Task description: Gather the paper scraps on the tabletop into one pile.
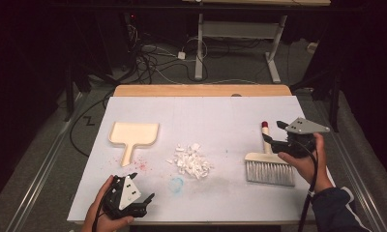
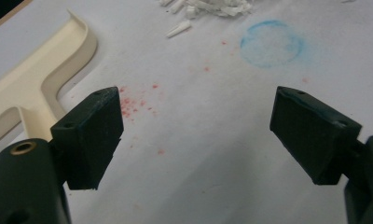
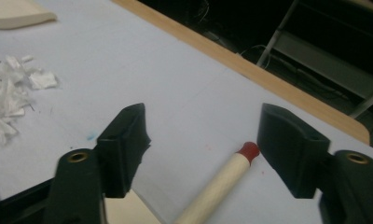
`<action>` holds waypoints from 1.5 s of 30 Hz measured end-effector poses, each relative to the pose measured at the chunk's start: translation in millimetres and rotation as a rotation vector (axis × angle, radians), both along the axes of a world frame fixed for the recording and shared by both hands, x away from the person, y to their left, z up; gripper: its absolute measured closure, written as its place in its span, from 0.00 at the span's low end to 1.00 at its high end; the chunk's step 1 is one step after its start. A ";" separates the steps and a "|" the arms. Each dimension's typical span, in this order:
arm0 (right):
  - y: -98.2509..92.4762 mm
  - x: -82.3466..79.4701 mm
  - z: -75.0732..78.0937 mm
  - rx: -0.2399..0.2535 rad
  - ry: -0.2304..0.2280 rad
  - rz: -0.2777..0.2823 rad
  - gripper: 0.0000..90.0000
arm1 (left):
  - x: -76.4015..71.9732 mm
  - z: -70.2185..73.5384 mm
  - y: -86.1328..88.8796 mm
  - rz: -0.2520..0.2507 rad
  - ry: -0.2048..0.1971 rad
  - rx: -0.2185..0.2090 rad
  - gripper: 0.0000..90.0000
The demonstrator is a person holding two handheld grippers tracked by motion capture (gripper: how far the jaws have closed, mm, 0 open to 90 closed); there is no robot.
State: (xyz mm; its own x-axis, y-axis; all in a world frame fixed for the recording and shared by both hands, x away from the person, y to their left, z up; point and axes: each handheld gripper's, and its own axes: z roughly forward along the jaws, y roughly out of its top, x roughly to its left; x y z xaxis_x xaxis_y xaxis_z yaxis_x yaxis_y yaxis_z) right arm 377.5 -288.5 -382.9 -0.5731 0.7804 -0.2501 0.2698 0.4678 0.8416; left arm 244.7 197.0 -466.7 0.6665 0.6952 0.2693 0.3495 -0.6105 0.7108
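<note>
A cream dustpan lies at the left of the white sheet, handle toward me. Several white paper scraps are heaped in the middle. At the right lies a brush with grey bristles and a red-tipped handle. My right gripper hovers over that handle, open; in the right gripper view the handle runs between the jaws without the pads pressing it. My left gripper rests near the front edge, open and holding nothing, with the dustpan to its left and the scraps ahead.
A blue ring stain and red specks mark the sheet in front of the scraps. The table's wooden far edge shows beyond the sheet. Cables and desk legs stand on the dark floor behind.
</note>
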 end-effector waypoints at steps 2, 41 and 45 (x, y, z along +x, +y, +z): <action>1.9 -5.7 2.8 0.016 -0.024 0.002 0.33 | 0.3 0.5 1.9 0.012 -0.004 -0.010 0.18; -2.6 -109.7 -54.5 0.048 -0.077 0.022 0.22 | 12.1 0.4 0.9 0.032 -0.058 -0.016 0.18; 0.2 -113.0 -62.2 0.019 -0.053 0.026 0.21 | 11.6 1.7 -1.1 0.015 -0.070 -0.010 0.18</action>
